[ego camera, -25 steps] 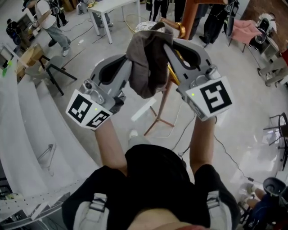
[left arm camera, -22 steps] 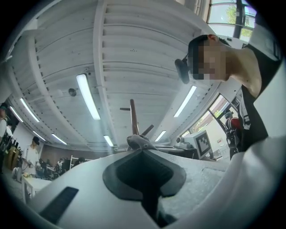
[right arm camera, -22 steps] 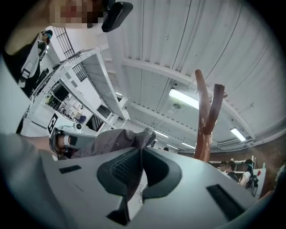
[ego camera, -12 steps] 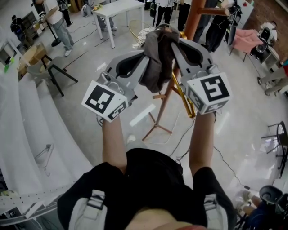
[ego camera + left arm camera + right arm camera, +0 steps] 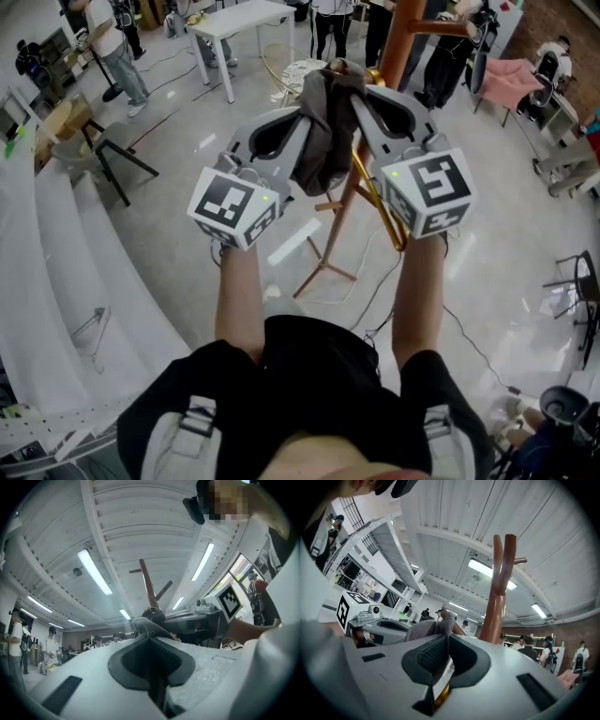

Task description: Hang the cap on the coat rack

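Note:
A dark grey-brown cap (image 5: 323, 127) hangs bunched between my two grippers in the head view, raised in front of the coat rack. The left gripper (image 5: 302, 120) is shut on the cap's left side and the right gripper (image 5: 358, 98) is shut on its right side. The rack's brown pole (image 5: 398, 37) rises just behind the cap, and its gold lower part (image 5: 375, 192) and wooden legs (image 5: 328, 258) show beneath. In the left gripper view, cap fabric (image 5: 146, 623) sits at the jaw tips (image 5: 149, 631) below the rack's pegs (image 5: 149, 585). In the right gripper view, cloth (image 5: 426, 629) is pinched in the gripper (image 5: 446, 637) beside the pole (image 5: 497, 597).
A white table (image 5: 239, 19) and several standing people are at the far side. A black-legged stand (image 5: 112, 150) is on the left by white curved benches (image 5: 56, 244). A pink chair (image 5: 511, 61) stands at the right. A cable runs over the floor (image 5: 487, 337).
Both grippers have lifted the cap up and toward the rack's pole. The left gripper has swung closer to the right one. Both grips hold.

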`<state>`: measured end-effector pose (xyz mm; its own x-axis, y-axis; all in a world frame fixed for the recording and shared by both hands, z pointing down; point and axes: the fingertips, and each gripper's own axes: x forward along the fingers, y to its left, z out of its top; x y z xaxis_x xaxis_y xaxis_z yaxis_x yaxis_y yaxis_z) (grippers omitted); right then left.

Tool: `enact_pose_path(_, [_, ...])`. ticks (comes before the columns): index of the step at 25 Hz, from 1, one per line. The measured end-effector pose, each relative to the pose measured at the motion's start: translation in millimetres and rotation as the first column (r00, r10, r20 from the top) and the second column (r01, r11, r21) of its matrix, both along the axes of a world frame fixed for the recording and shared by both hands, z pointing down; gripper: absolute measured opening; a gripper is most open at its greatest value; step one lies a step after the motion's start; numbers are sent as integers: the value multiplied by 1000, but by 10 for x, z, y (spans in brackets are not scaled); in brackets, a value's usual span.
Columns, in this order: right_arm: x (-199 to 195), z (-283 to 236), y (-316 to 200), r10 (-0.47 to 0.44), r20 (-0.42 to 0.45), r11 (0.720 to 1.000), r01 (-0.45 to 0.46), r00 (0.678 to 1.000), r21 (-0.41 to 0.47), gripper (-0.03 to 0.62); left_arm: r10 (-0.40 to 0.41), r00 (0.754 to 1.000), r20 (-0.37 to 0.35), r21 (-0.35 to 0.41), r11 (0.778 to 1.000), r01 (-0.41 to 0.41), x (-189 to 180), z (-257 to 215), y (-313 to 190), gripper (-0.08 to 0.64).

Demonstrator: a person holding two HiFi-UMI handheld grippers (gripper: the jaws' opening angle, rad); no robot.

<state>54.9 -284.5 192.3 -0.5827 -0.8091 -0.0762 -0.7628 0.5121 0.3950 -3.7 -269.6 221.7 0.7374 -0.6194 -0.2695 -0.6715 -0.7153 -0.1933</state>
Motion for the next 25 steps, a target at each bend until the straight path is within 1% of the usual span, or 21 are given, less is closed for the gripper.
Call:
enact_pose_path(7, [259,224,11,81,-2,994,-81,997,-69,12,66,995,71,-19,998,-65,222,161,32,3])
enact_pose_path(12, [437,403,81,130,33,988,-126,991,-91,14,114,988,106,-66,992,-107,420,382,71,3])
enact_pose_path(15, [515,438,75,167,63,983,-162,984,-89,18,109,989,100,-108,989,-98,487,450,10,3])
enact_pose_path(16, [540,435,82,179,80,981,-172,981,-85,27,96,991,89,-125,989,-84,488,461,-27,3])
enact_pose_path(17, [561,435,96,189,98,980,-181,977,-82,53,82,993,81,-143,987,-70,478,477,-64,3])
enact_pose_path(19, [591,453,151,195,127,979,-185,973,-83,125,75,994,80,-177,982,-60,443,532,-107,17])
enact_pose_path(21, [602,468,232,175,146,983,-163,974,-87,140,91,993,75,-210,975,-74,378,574,-116,34])
enact_pose_path(23, [645,455,307,161,168,985,-149,972,-82,128,103,992,66,-241,967,-84,289,593,-139,83])
enact_pose_path(25, [744,424,362,167,221,986,-157,961,-63,87,108,991,77,-270,959,-84,209,628,-171,105])
